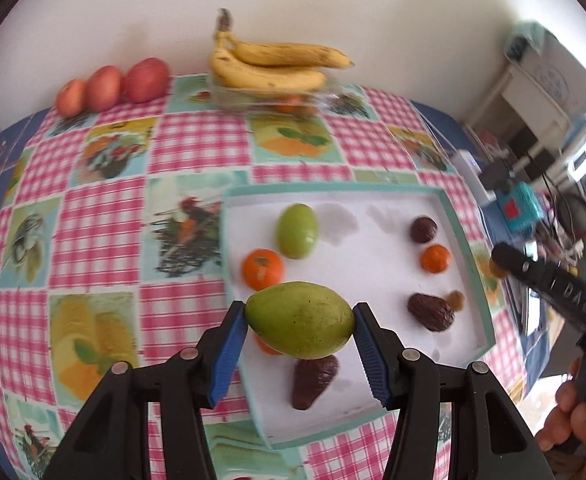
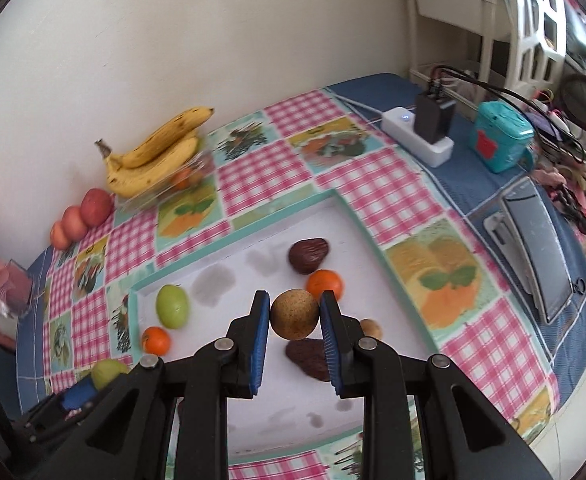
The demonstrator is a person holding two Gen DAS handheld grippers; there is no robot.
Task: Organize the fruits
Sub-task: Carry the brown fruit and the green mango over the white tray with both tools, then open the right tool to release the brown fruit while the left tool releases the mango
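My left gripper (image 1: 300,326) is shut on a green mango (image 1: 299,320), held above the near left part of the white tray (image 1: 373,204). My right gripper (image 2: 295,314) is shut on a small round brown fruit (image 2: 294,314) above the same tray (image 2: 253,236). In the tray lie another green mango (image 1: 297,230), tangerines (image 1: 261,269) (image 1: 435,258), several dark brown fruits (image 1: 431,312) (image 1: 313,376) (image 1: 423,229) and a small tan fruit (image 1: 457,299). In the right wrist view the left gripper's mango (image 2: 107,372) shows at lower left.
Bananas (image 1: 269,66) lie on a clear container (image 1: 273,100) by the wall, with three red apples (image 1: 109,86) to their left. A white power strip (image 2: 417,134), a teal box (image 2: 501,140) and a tablet (image 2: 541,248) sit right of the checked tablecloth (image 1: 105,220).
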